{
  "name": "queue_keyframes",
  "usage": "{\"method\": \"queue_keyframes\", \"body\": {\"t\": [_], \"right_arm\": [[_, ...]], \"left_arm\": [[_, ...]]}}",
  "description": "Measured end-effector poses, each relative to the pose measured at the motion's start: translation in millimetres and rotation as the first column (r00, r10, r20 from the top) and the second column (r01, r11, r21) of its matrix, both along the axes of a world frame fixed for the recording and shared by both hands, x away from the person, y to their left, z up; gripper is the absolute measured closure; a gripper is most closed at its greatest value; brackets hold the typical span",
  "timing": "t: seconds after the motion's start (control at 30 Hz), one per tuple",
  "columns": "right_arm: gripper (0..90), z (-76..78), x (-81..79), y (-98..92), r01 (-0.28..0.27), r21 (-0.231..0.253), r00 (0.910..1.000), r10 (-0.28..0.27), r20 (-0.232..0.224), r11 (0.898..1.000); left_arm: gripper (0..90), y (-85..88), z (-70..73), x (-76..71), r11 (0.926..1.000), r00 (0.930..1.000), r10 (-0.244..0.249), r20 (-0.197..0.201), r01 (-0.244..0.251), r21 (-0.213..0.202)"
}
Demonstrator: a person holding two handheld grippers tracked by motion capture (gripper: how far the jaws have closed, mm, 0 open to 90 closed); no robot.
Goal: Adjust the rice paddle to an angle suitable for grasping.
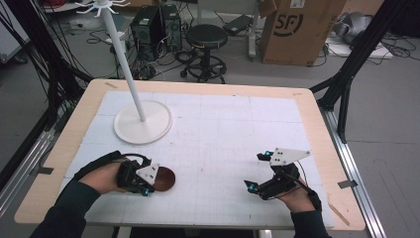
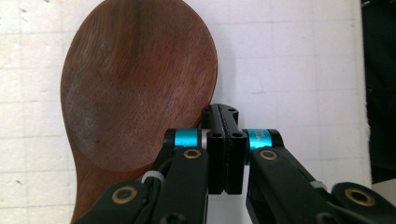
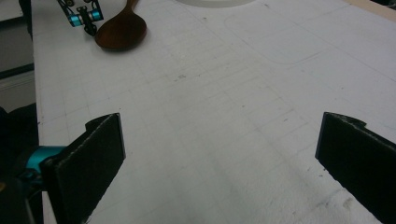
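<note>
- The left gripper (image 1: 148, 184) lies low at the near left of the white gridded mat (image 1: 223, 129), its jaws pressed together with nothing between them; in the left gripper view the closed tips sit just beside the bowl's edge
- The wooden spoon (image 1: 165, 178) lies on the mat right next to that gripper, its dark reddish-brown bowl (image 2: 135, 84) facing up with a pale worn patch
- A white stand (image 1: 142, 121) with a round base and a tall pole stands on the mat farther back on the left
- The right gripper (image 1: 258, 171) is held at the near right, jaws spread wide apart and empty above bare mat
- Behind the table, a cardboard box (image 1: 297, 29) on the floor reads "SF"
</note>
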State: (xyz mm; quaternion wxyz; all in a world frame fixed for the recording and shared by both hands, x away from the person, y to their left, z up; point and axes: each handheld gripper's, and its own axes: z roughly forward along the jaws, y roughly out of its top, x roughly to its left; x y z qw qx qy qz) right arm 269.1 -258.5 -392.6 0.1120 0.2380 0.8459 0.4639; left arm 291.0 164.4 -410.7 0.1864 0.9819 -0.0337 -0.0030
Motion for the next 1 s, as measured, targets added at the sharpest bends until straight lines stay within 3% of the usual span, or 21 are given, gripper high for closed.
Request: {"method": "queue_keyframes", "body": {"t": [0.23, 0.57, 1.0], "right_arm": [[0.2, 0.3, 0.1, 1.1, -0.004, 0.001, 1.0000, 0.004, -0.005, 1.000], [0.2, -0.2, 0.8, 0.0, -0.004, 0.001, 1.0000, 0.004, -0.004, 1.000], [0.2, -1.7, 1.4, -2.8, -0.001, 0.002, 1.0000, 0.001, -0.007, 1.000]], "left_arm": [[89.8, -7.1, 1.3, 12.0, 0.9988, 0.9988, 0.048, -0.007, -0.048, -0.013], [89.8, -21.1, 2.0, 23.4, 0.9970, 0.9971, 0.076, 0.003, -0.076, 0.013], [89.6, -24.0, 4.4, 34.0, 0.9916, 0.9913, 0.129, 0.022, -0.129, -0.002]]}}
